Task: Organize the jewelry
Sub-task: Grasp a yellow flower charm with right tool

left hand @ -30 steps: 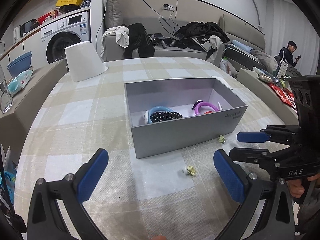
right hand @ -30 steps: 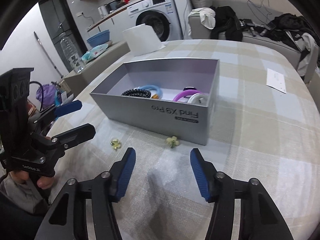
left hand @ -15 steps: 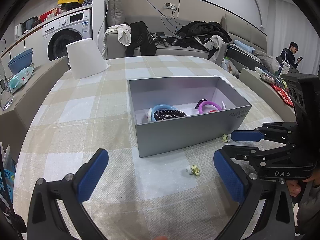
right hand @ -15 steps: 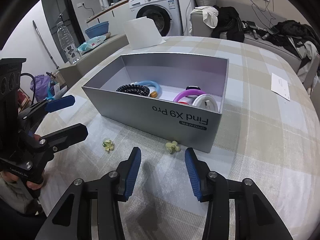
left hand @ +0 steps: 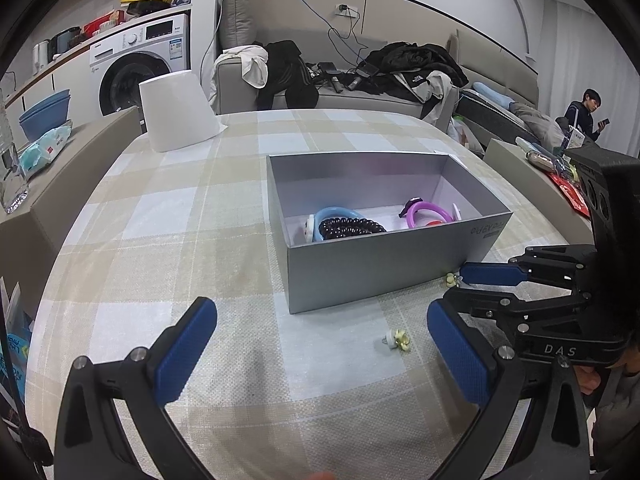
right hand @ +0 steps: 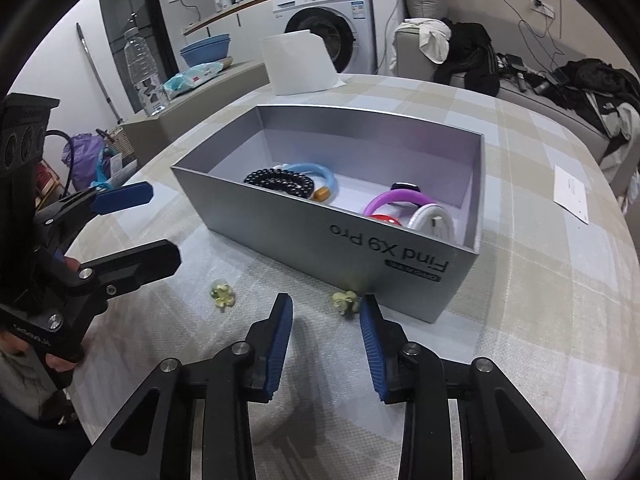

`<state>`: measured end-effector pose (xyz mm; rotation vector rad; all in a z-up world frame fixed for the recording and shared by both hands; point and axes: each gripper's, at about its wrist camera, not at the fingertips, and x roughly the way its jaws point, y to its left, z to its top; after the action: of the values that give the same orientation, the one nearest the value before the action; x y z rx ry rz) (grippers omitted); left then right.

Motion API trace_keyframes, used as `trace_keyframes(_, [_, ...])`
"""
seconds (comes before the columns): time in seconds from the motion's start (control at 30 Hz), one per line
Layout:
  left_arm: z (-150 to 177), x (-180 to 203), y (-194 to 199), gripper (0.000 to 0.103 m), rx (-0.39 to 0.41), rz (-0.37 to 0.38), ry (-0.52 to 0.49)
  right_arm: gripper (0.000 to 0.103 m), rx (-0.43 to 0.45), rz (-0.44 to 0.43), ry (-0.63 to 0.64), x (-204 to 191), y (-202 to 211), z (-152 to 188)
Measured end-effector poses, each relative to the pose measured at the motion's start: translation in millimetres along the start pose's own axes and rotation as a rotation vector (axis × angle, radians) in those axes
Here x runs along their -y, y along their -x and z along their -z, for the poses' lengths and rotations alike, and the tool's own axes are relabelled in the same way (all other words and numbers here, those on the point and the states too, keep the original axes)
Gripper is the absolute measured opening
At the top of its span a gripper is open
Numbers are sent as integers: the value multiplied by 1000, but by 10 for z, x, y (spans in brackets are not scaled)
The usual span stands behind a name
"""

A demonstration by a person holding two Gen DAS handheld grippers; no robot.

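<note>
A grey open box (left hand: 372, 272) (right hand: 320, 236) on the checked tablecloth holds a black bead bracelet (right hand: 280, 185), a blue ring (right hand: 320, 176), a purple bangle (right hand: 396, 199) and a white piece (right hand: 434, 220). Two small yellow-green flower pieces lie on the cloth in front of it: one (right hand: 345, 301) by the box wall, one (right hand: 223, 293) to its left, which also shows in the left wrist view (left hand: 398, 339). My right gripper (right hand: 324, 320) is open, its tips either side of the near flower piece. My left gripper (left hand: 320, 344) is wide open and empty.
A white paper roll (left hand: 176, 114) stands at the table's far edge. A white paper slip (right hand: 572, 192) lies on the cloth right of the box. A sofa with clothes (left hand: 360, 76) and a washing machine (left hand: 136, 68) are behind the table.
My right gripper has moved forward and down to the flower piece by the box, and its jaws have narrowed. My left gripper has drifted a little; it stays wide open.
</note>
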<state>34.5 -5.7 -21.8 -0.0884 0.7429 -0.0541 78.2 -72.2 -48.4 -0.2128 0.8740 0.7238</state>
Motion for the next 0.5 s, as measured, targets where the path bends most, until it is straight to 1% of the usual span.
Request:
trace_keyframes(0.1, [0,0,0,102,-1,0,1,33,-1,0,12,-18,-11,-10])
trace_keyframes(0.27, [3,-3,-1,102,-1,-3,1,30,1,-23,30,-63,-18,-19])
trace_keyframes(0.5, [-1,-34,0,102,-1,-6,9,30,-4,-13,37,-76,-45,-26])
